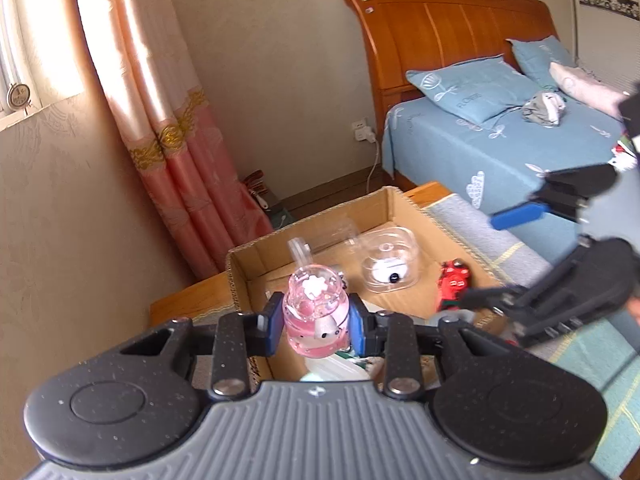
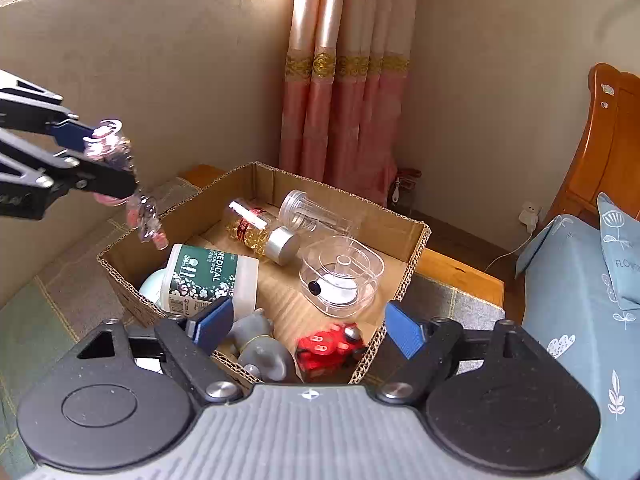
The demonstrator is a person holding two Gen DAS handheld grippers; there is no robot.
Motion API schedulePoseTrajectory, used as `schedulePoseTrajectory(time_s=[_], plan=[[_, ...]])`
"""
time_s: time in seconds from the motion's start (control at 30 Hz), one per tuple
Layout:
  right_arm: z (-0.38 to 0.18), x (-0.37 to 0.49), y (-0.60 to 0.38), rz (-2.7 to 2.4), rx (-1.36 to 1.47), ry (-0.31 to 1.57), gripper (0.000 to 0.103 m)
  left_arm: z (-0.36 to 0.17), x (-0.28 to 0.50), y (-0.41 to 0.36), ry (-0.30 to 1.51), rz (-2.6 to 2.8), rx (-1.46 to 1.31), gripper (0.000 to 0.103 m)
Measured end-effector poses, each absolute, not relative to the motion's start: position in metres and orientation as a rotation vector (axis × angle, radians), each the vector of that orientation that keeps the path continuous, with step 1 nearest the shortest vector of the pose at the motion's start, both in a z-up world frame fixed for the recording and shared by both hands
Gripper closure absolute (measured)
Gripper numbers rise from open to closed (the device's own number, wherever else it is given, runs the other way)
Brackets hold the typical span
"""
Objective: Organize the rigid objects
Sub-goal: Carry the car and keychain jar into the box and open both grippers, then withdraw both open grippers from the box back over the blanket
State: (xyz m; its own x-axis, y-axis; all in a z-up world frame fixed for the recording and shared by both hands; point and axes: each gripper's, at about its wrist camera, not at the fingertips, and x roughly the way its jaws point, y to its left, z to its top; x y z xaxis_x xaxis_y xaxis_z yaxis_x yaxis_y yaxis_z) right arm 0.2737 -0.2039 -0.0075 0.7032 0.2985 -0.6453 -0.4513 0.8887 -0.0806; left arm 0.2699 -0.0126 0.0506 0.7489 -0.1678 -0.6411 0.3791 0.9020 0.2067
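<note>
My left gripper (image 1: 316, 316) is shut on a clear pink bottle with a loop handle (image 1: 314, 300), held in the air above the near left corner of an open cardboard box (image 1: 396, 200). In the right wrist view that gripper (image 2: 108, 156) and the bottle (image 2: 146, 220) hang at the left. My right gripper (image 2: 308, 326) stands open over the box's near end, nothing between its pads, above a red toy car (image 2: 328, 346). Also in the box (image 2: 400, 224) lie a clear lidded container (image 2: 340, 276), a cotton swab jar (image 2: 212, 276), a gold-filled bottle (image 2: 260, 232), a clear cup (image 2: 308, 210) and a grey object (image 2: 260, 344).
The box sits on a grey-green checked mat (image 2: 40, 320) over a low wooden platform (image 2: 460, 272). A bed with a blue sheet (image 1: 480, 148) and a wooden headboard (image 1: 440, 20) stands to the right. A pink curtain (image 2: 340, 120) and a wall socket with a cable (image 2: 530, 212) are behind.
</note>
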Motion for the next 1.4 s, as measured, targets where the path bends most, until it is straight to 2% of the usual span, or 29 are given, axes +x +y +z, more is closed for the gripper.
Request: schedulePoseTrajectory(time_s=[0.13,0.33,0.4,0.43,0.47,0.5,0.6,0.97,1.4], plan=[[-0.011,0.258,-0.203,0.437,-0.258,0.681,0.005,0.042,0.295,-0.007,0.690,-0.282,0.319,0.072],[-0.007,0.236,-0.205,0.434,-0.288,0.691,0.000,0.028,0.324,-0.005,0.730,-0.247,0.292,0.071],[-0.005,0.230,-0.206,0.439,-0.290,0.691,0.000,0.026,0.328,-0.005,0.723,-0.232,0.278,0.052],[-0.004,0.228,-0.207,0.439,-0.291,0.689,0.000,0.025,0.328,-0.005,0.720,-0.217,0.270,0.026],[-0.003,0.225,-0.208,0.439,-0.292,0.687,0.000,0.025,0.326,-0.006,0.707,-0.203,0.265,0.005],[-0.003,0.222,-0.209,0.440,-0.294,0.688,0.000,0.026,0.321,-0.006,0.681,-0.194,0.267,0.002],[-0.006,0.216,-0.213,0.437,-0.291,0.693,0.000,0.028,0.309,-0.008,0.650,-0.211,0.287,0.002],[-0.033,0.207,-0.220,0.392,-0.217,0.764,0.000,0.022,0.269,-0.003,0.747,-0.214,0.217,0.002],[-0.010,0.184,-0.221,0.333,-0.194,0.766,0.000,0.043,0.209,-0.010,0.724,-0.218,0.207,0.002]])
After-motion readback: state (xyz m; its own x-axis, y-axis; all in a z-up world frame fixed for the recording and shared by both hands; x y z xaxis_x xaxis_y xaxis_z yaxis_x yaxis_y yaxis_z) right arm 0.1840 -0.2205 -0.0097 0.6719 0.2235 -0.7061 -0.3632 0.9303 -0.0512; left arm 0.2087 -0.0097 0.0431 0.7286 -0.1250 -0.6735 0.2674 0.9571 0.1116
